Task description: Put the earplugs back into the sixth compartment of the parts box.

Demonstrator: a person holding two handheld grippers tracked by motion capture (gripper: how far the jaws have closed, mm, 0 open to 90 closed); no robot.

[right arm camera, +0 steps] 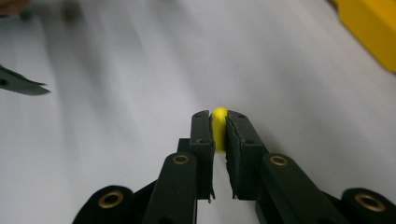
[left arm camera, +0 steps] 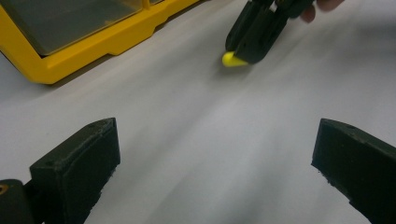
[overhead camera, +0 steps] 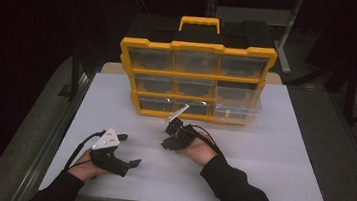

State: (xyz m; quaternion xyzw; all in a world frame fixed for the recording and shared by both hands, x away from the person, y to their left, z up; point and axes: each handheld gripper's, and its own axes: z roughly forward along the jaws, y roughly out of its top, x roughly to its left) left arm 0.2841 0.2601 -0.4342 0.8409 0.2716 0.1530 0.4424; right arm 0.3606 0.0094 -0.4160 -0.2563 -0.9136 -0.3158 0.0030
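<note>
Right gripper view shows the right gripper (right arm camera: pixel 219 128) pinching a small yellow piece (right arm camera: pixel 219 122) between its jaws, low over the white table (right arm camera: pixel 116 116); the left gripper (left arm camera: pixel 212 154) waits spread, nearer to the person.

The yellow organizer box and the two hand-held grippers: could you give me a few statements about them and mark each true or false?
1. The right gripper is clamped on a small yellow piece. True.
2. The left gripper is gripping the same piece. False: its jaws stand wide apart with nothing between them.
3. The yellow organizer box stands upright on the white table, its drawer fronts facing the person. True.
4. The box lies flat with its handle pointing at the person. False: the handle is on top.
5. The small yellow piece sits inside a drawer. False: it is at the table surface, in front of the box.
</note>
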